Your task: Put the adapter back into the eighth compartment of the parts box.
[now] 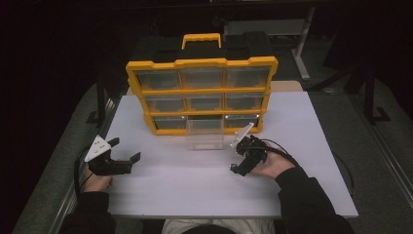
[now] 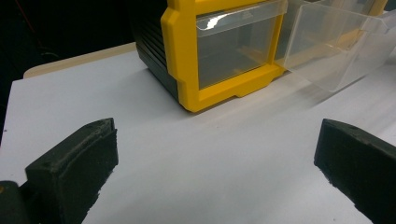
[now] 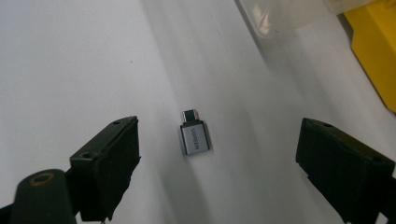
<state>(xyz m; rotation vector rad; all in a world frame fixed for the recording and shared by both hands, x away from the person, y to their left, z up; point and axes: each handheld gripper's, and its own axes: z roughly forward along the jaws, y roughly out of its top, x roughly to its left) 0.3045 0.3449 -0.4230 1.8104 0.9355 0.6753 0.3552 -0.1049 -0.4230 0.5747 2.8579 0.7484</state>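
A small silver adapter (image 3: 194, 137) with a dark plug end lies flat on the white table. My right gripper (image 3: 219, 135) hangs over it, open, the adapter lying between the two jaws and touching neither. In the high view the right gripper (image 1: 237, 158) sits just in front of the organizer's right side, held by a hand in a dark sleeve. My left gripper (image 1: 125, 149) rests open at the table's left with nothing between its jaws (image 2: 217, 140). It faces the yellow organizer (image 2: 180, 51).
The yellow organizer (image 1: 202, 92) with several clear drawers stands upright at the back middle of the white table (image 1: 160, 190). One clear drawer (image 1: 205, 134) is pulled out and stands on the table in front of it, also seen from the left gripper as a clear drawer (image 2: 336, 46).
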